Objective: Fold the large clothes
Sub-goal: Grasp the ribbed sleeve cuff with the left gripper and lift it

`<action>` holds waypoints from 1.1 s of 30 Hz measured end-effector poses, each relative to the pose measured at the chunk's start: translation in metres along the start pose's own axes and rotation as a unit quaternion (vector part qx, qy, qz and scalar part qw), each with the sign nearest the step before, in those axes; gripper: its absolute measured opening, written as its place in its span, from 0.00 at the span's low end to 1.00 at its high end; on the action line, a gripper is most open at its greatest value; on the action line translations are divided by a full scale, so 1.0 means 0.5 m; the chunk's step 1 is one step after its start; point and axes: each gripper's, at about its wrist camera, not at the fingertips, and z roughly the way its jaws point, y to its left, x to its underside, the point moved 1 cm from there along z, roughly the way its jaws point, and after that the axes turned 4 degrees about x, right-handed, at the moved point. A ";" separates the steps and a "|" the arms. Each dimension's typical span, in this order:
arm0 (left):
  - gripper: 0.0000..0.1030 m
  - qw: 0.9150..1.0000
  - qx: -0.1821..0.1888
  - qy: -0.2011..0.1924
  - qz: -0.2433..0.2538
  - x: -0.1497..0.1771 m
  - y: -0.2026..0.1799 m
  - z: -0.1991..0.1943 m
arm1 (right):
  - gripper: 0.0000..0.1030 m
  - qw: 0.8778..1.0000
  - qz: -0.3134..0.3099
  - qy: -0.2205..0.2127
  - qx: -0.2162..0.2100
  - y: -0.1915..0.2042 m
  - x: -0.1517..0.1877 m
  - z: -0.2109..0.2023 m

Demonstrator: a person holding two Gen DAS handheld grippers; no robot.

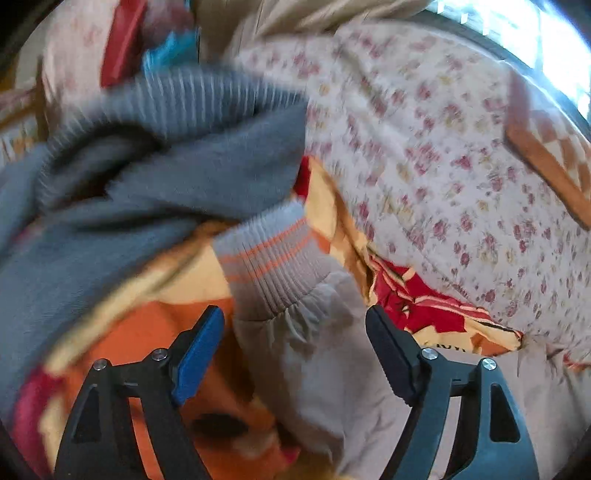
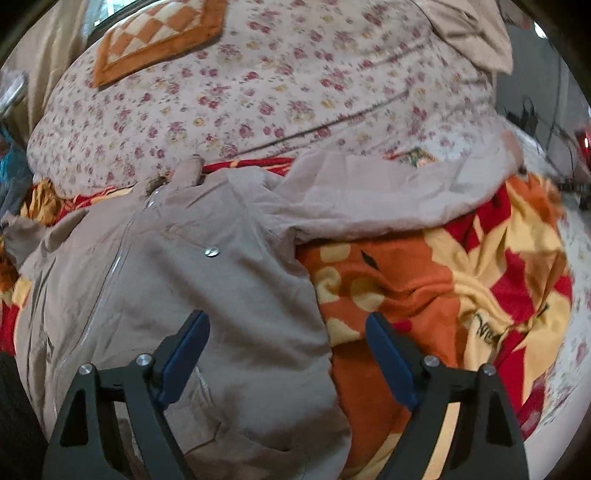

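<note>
- While both claws hang over the bed, the beige zip-front jacket (image 2: 207,280) lies spread on the orange, red and yellow patterned blanket (image 2: 461,295), its zipper running down the left part of the right wrist view and a silver snap button (image 2: 211,252) showing on its chest.
- Left gripper (image 1: 295,325): released, jaws spread wide, nothing between them; just ahead lies the jacket's ribbed grey cuff with orange stripes (image 1: 269,258).
- Right gripper (image 2: 288,328): also released and holding nothing, poised above the jacket's edge where it meets the blanket.
- A grey-blue ribbed knit garment (image 1: 155,158) is bunched at the left of the left wrist view, blurred.
- Beyond lies a pale floral quilt (image 2: 258,103), with an orange and cream checkered cushion (image 2: 155,33) on top.
</note>
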 end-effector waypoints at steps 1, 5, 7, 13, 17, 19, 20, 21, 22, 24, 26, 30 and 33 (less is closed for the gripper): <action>0.68 1.000 -0.018 0.015 -0.007 -0.003 0.010 0.021 | 0.85 1.000 0.010 0.005 -0.001 -0.006 0.000 0.005; 0.08 0.999 -0.037 0.001 -0.018 -0.008 0.019 0.026 | 0.82 0.999 0.037 0.018 -0.003 -0.022 0.002 0.016; 0.07 0.999 -0.032 -0.030 -0.025 -0.018 0.015 -0.016 | 0.82 0.999 0.041 0.014 -0.001 -0.023 0.002 0.015; 0.07 0.979 -0.119 -0.158 -0.038 -0.071 0.037 -0.229 | 0.82 0.999 0.046 -0.006 0.002 -0.027 0.005 -0.006; 0.07 0.985 -0.112 -0.133 0.014 -0.077 -0.041 -0.236 | 0.82 0.998 0.057 -0.022 0.007 -0.036 0.006 -0.024; 0.07 0.991 -0.061 -0.109 0.047 -0.065 -0.135 -0.219 | 0.82 0.997 0.062 -0.034 0.014 -0.040 0.010 -0.042; 0.07 0.992 -0.031 -0.099 0.065 -0.048 -0.197 -0.208 | 0.82 0.997 0.064 -0.039 0.018 -0.042 0.014 -0.051; 0.07 0.993 -0.005 -0.089 0.080 -0.033 -0.248 -0.196 | 0.82 0.997 0.067 -0.041 0.019 -0.044 0.018 -0.058; 0.07 0.992 0.029 -0.075 0.100 -0.009 -0.318 -0.185 | 0.82 0.996 0.071 -0.041 0.019 -0.047 0.025 -0.065; 0.07 0.984 0.096 -0.053 0.137 0.052 -0.461 -0.181 | 0.82 0.996 0.075 -0.040 0.014 -0.053 0.037 -0.076; 0.07 0.971 0.166 -0.026 0.169 0.138 -0.612 -0.176 | 0.82 0.996 0.077 -0.045 0.011 -0.058 0.050 -0.090; 0.07 0.941 0.258 0.026 0.215 0.301 -0.874 -0.143 | 0.82 0.995 0.088 -0.053 0.005 -0.068 0.061 -0.101; 0.07 0.928 0.292 0.062 0.221 0.392 -0.978 -0.123 | 0.82 0.994 0.093 -0.051 0.000 -0.073 0.059 -0.098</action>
